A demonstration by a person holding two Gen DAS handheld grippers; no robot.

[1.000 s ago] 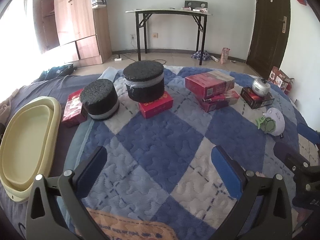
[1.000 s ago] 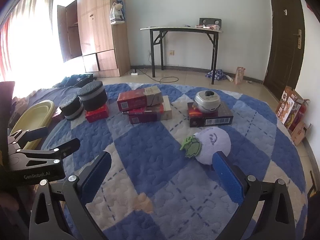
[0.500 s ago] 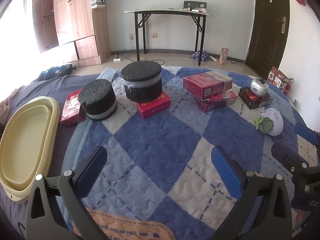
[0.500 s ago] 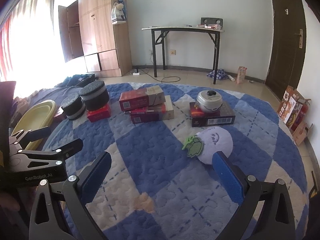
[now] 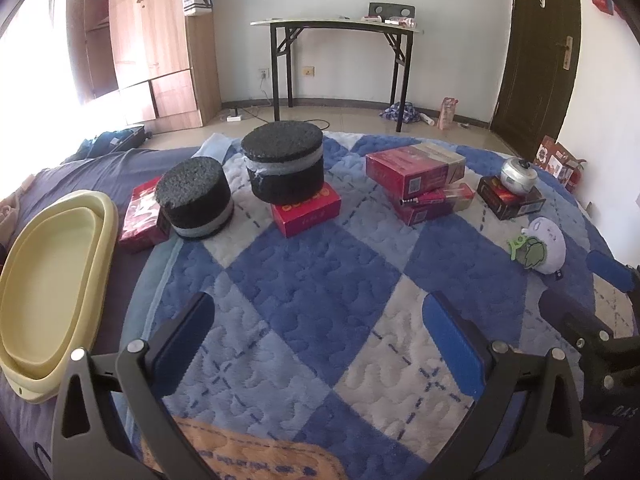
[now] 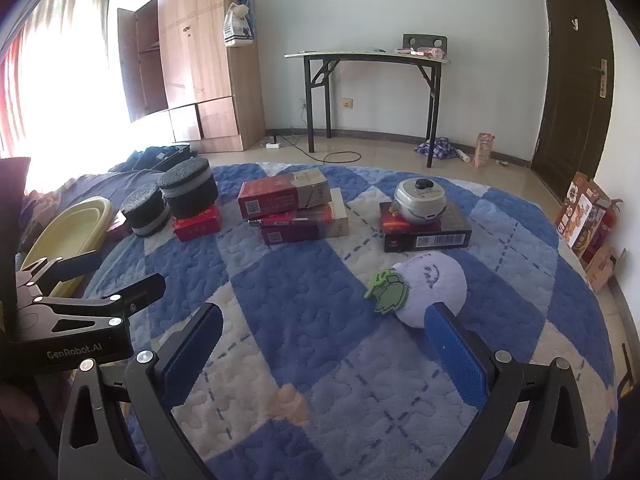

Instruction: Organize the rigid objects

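Observation:
Two black foam cylinders (image 5: 283, 164) (image 5: 195, 202) sit on small red boxes (image 5: 306, 211) on a blue checked quilt. Two stacked red boxes (image 5: 416, 170) lie to their right. A silver pot (image 5: 519, 174) stands on a black box (image 5: 510, 200). A white plush toy (image 5: 540, 245) lies nearer. My left gripper (image 5: 316, 340) is open and empty over the quilt. My right gripper (image 6: 320, 344) is open and empty, its right finger just in front of the plush toy (image 6: 424, 284).
A pale yellow tub (image 5: 48, 276) sits at the quilt's left edge. A wooden wardrobe (image 5: 140, 56) and a folding table (image 5: 336, 28) stand beyond on the floor. A dark door (image 5: 536, 40) is at the right. Printed cartons (image 6: 586, 216) lie by the right wall.
Both grippers have drawn back and up a little, so the objects look slightly farther and lower. Nothing was grasped or moved.

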